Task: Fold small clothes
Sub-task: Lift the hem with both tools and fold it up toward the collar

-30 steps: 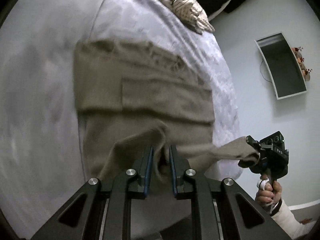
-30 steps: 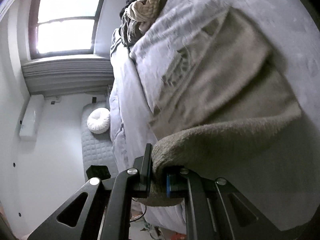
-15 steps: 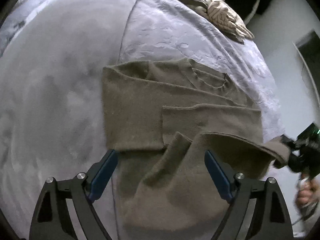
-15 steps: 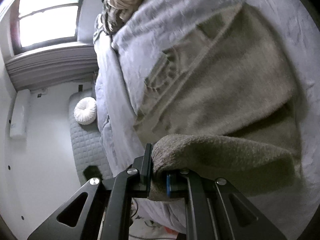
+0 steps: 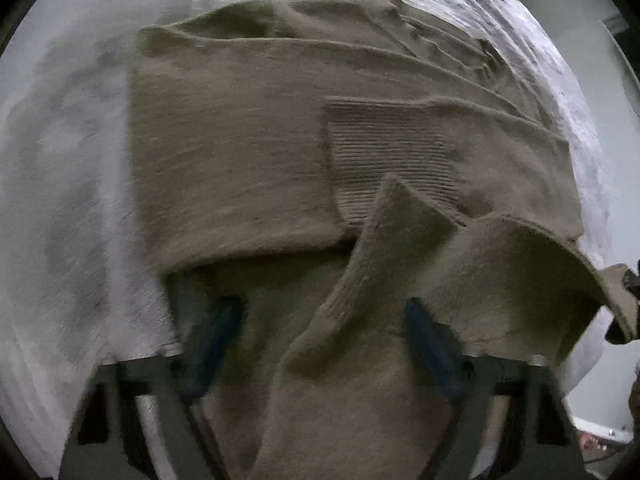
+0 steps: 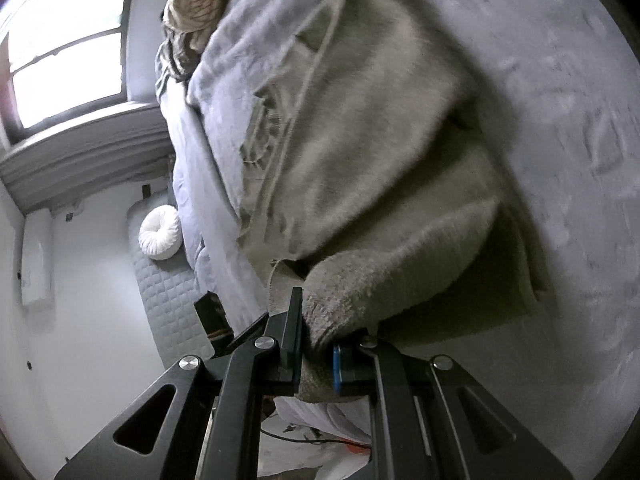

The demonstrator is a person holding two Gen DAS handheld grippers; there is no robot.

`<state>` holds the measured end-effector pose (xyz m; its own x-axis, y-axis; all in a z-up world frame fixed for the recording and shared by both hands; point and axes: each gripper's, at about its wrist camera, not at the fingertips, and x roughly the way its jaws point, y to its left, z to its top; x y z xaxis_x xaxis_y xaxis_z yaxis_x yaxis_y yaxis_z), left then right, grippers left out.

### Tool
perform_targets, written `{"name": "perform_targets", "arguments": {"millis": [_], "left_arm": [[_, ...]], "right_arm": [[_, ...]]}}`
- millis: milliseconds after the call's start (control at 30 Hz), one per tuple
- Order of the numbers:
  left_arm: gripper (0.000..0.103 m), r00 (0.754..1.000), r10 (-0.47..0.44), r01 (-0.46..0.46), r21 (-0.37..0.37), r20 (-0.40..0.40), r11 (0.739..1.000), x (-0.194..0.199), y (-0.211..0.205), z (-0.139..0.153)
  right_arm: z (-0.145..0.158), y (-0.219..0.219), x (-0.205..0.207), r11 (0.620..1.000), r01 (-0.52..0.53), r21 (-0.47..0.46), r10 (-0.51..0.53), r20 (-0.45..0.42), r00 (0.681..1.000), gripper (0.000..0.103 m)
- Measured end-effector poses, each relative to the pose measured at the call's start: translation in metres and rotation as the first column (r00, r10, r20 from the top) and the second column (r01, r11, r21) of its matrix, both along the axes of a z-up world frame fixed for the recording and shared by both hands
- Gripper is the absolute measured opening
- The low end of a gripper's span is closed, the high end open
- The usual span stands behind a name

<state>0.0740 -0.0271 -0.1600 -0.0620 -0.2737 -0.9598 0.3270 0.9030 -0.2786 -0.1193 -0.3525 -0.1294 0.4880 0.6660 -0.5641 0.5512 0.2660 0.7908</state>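
An olive-brown knit sweater (image 5: 240,152) lies on the grey bed (image 5: 60,160), sleeves folded across its body. My left gripper (image 5: 320,336) is open, its blue-padded fingers spread low over the sweater's lower part, holding nothing. A raised flap of the hem (image 5: 400,248) stands between them. My right gripper (image 6: 316,348) is shut on the sweater's bottom hem corner (image 6: 344,288) and holds it lifted above the bed. The sweater's body shows in the right wrist view (image 6: 360,140). The right gripper shows at the far right edge of the left wrist view (image 5: 630,280).
A heap of striped and dark clothes (image 6: 192,12) sits at the far end of the bed. The bed edge (image 6: 224,264) runs beside the sweater, with a white round cushion (image 6: 160,232) on a quilted bench below. A window (image 6: 64,52) is beyond.
My left gripper let go of the sweater hem, opened wide and moved down close over the sweater. My right gripper kept its hold and carried the hem corner further over the sweater.
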Motion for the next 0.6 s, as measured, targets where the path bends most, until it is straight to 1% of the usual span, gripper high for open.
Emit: {"name": "perform_targets", "arguments": {"millis": [33,67,100,133,167,233,300,400,500,600], "left_arm": [[0.032,1.000,-0.019,0.019,0.018,0.003,1.000,0.001,-0.003,-0.001],[0.024,0.999,-0.034,0.033,0.034,0.025,0.999,0.002,-0.005,0.002],[0.006,0.999,-0.033,0.033,0.008,0.036,0.999,0.002,-0.002,0.007],[0.006,0.999,-0.021,0.023,-0.050,0.031,0.999,0.002,0.003,0.014],[0.006,0.999,0.008,-0.004,-0.084,0.046,0.996,0.000,0.012,0.026],[0.006,0.996,0.033,-0.024,-0.106,0.083,0.994,-0.003,0.023,0.045],[0.006,0.990,0.081,-0.064,-0.151,0.115,0.986,-0.002,0.035,0.069],[0.006,0.974,0.147,-0.113,-0.195,0.170,0.974,0.003,0.054,0.100],[0.006,0.953,0.223,-0.172,-0.238,0.206,0.956,0.023,0.064,0.116],[0.006,0.932,0.273,-0.214,-0.246,0.238,0.945,0.049,0.056,0.118]], "right_arm": [[0.003,0.001,0.000,1.000,-0.008,-0.006,0.008,0.006,1.000,0.012],[0.008,0.002,0.000,1.000,-0.020,-0.014,0.020,0.017,1.000,0.012],[0.011,0.003,0.002,0.999,-0.029,-0.018,0.029,0.025,0.999,0.012],[0.016,0.004,0.005,0.999,-0.042,-0.021,0.043,0.037,0.998,0.012],[0.019,0.004,0.006,0.999,-0.048,-0.023,0.049,0.043,0.998,0.012],[0.030,0.004,0.014,0.998,-0.059,-0.025,0.061,0.073,0.995,0.012],[0.039,0.001,0.023,0.998,-0.059,-0.031,0.062,0.101,0.993,0.012],[0.049,-0.007,0.048,0.999,-0.046,-0.027,0.049,0.133,0.990,0.012],[0.048,-0.019,0.084,0.999,-0.046,-0.027,0.049,0.121,0.991,0.012],[0.031,-0.032,0.127,0.998,-0.051,-0.020,0.052,0.072,0.996,0.012]]}}
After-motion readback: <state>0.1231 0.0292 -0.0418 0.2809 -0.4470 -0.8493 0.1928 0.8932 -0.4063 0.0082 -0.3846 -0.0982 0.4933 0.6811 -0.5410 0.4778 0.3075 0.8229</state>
